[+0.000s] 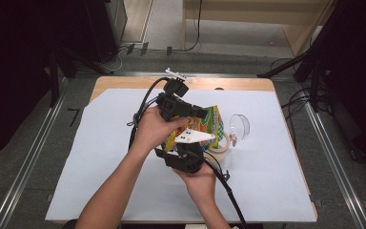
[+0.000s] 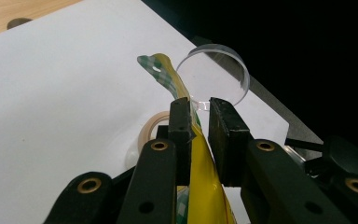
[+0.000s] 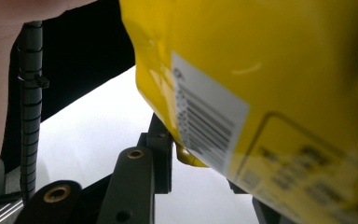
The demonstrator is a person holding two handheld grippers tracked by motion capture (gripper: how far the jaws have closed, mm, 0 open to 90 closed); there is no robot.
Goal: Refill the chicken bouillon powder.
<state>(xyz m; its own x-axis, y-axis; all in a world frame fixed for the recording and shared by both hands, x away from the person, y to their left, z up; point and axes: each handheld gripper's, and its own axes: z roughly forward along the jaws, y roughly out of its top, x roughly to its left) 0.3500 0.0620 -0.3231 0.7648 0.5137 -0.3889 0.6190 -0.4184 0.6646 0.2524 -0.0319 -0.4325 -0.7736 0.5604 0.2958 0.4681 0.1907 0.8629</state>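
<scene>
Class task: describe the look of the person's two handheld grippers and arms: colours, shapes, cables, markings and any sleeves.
Both tools are black. The left gripper has flat rectangular jaws on arms with brass-ringed pivot holes. The right gripper has the same brass-ringed arms; a ribbed black cable runs beside it. In the high view a white three-cornered plate sits on one gripper, and black cables trail off. The forearms are bare, with no sleeves in view.

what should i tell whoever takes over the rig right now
Left gripper: fingers closed on the upper edge of the yellow snack bag, held above the table.
Right gripper: fingers shut on the bag's lower part, from the near side.
Tape roll and clear round lid lie on the white sheet, just right of the bag.
Done: bag lifted, gripped by both grippers.
Left: probably pulling it open or setting it down; bag looks sealed, cannot tell for sure.
</scene>
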